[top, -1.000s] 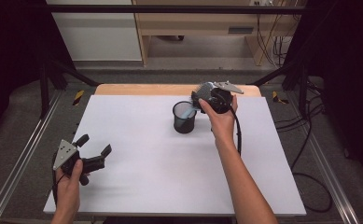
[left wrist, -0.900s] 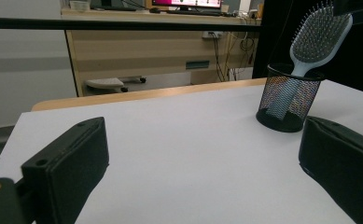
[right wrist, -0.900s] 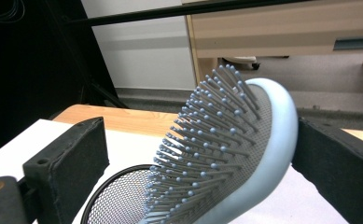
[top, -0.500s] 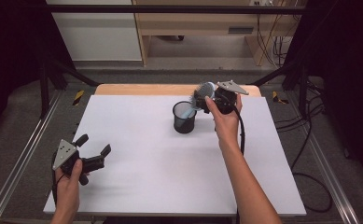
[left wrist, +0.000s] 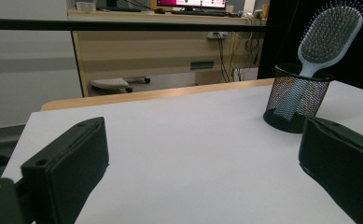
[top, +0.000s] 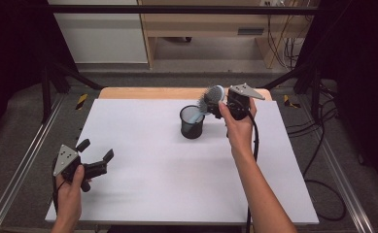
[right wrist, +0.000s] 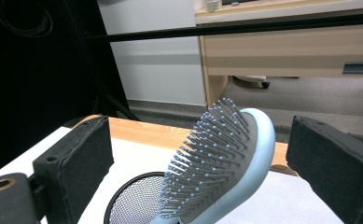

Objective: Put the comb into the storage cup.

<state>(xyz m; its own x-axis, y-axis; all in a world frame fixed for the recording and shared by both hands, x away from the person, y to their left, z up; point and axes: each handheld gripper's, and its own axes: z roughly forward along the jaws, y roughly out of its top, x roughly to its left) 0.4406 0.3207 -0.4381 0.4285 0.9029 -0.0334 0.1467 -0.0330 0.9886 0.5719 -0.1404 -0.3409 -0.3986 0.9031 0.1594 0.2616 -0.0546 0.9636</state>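
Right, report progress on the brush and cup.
Done: the brush stands handle-down in the mesh cup, head leaning out. In hand: the right gripper sits open around the head, not clamping. Left: backing that gripper away, probably. The left gripper rests open, far off.

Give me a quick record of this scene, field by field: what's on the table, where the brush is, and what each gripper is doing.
surface: white table
container: black mesh cup, upright
brush: pale blue hairbrush, handle in the cup, head leaning out
right gripper: open, jaws either side of the brush head, not touching
left gripper: open, near the table's front left, holding nothing
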